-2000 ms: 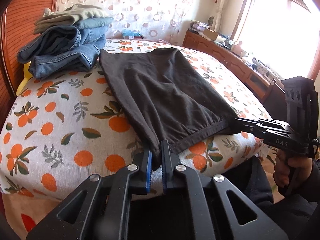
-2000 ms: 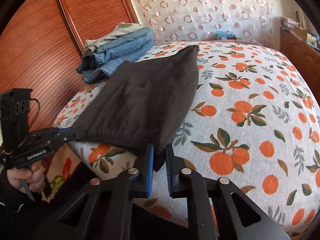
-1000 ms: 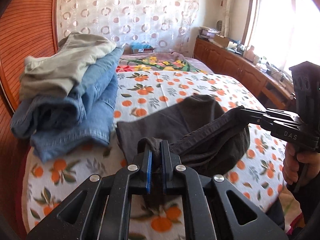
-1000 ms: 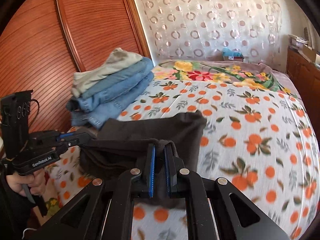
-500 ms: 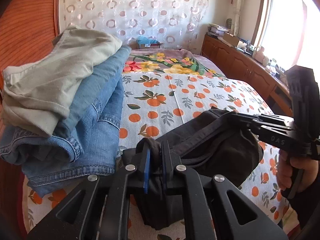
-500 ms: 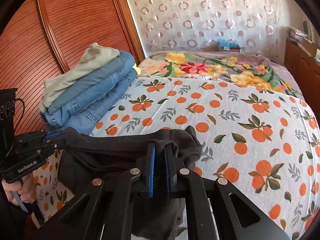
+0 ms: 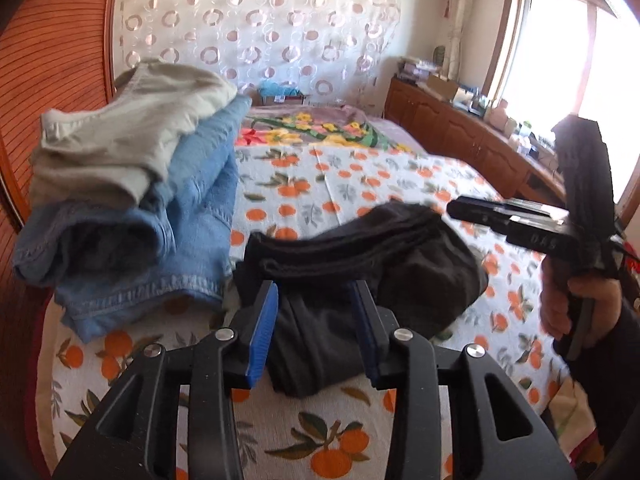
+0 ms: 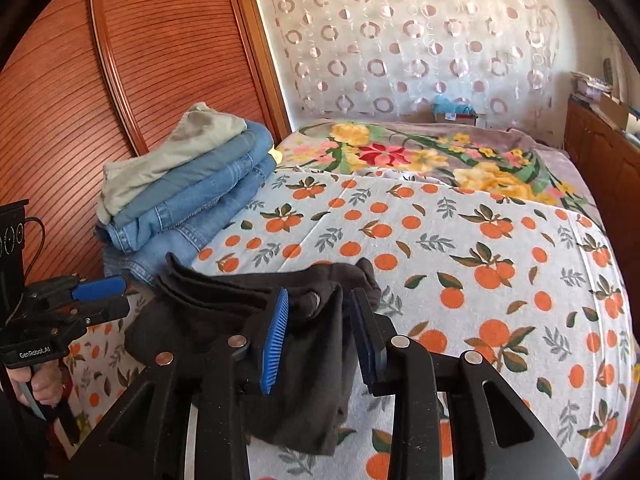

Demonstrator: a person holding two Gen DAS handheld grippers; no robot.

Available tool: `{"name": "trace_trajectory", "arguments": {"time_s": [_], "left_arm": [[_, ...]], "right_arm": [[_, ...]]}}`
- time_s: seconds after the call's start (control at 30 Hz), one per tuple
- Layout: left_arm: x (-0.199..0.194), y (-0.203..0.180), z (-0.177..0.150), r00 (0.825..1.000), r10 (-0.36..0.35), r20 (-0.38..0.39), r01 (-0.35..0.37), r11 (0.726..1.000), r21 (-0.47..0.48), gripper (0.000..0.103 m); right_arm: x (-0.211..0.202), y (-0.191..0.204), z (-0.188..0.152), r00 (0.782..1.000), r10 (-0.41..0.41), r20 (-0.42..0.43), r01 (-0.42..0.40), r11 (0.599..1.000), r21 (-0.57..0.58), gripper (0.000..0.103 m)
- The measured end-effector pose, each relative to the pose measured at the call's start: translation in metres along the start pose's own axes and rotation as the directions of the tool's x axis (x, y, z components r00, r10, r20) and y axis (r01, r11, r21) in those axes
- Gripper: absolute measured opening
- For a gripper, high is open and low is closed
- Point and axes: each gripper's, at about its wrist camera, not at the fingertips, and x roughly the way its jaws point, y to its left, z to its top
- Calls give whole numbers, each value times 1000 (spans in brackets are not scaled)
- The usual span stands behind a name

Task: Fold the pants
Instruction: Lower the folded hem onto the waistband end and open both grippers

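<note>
The dark grey pants (image 7: 400, 264) lie folded in a bunched heap on the orange-print bed sheet (image 7: 360, 184), next to the stack of folded clothes. My left gripper (image 7: 314, 320) hovers at the heap's near left corner. Its jaws are opening, and cloth lies loose between the blue pads without being pressed. My right gripper (image 8: 318, 328) is at the right corner of the pants (image 8: 208, 312), jaws also opening, with fabric slack between them. Each gripper shows in the other's view: the right gripper (image 7: 452, 210) and the left gripper (image 8: 120, 296), each held by a hand.
A stack of folded blue jeans topped by beige trousers (image 8: 188, 192) sits at the left against the ribbed wooden panel (image 8: 120, 60). A floral blanket (image 8: 420, 156) covers the far end of the bed. A wooden cabinet (image 7: 460, 136) runs along the right under the window.
Both grippers carried the pants' edge forward over the rest, doubling the cloth. Their jaws then parted and let the fabric drop into a heap.
</note>
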Motion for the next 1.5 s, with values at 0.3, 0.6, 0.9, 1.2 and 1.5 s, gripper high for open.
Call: {"name": "trace_trajectory", "arguments": {"time_s": [0.3, 0.6, 0.9, 1.2, 1.5], "left_arm": [[34, 9, 7, 997, 74, -33, -73, 997, 23, 39], [51, 10, 18, 995, 93, -43, -91, 995, 51, 37], [54, 12, 17, 997, 64, -42, -62, 996, 60, 6], [47, 17, 34, 995, 101, 1, -101, 995, -2, 9], [30, 15, 24, 995, 94, -10, -95, 995, -12, 27]], "right_arm": [[9, 2, -9, 999, 5, -50, -6, 1000, -30, 34], [17, -1, -2, 998, 0, -67, -2, 999, -35, 34], [15, -2, -6, 998, 2, -68, -5, 999, -39, 34], [14, 1, -4, 998, 21, -63, -25, 998, -62, 34], [47, 7, 14, 994, -34, -105, 19, 990, -137, 34]]}}
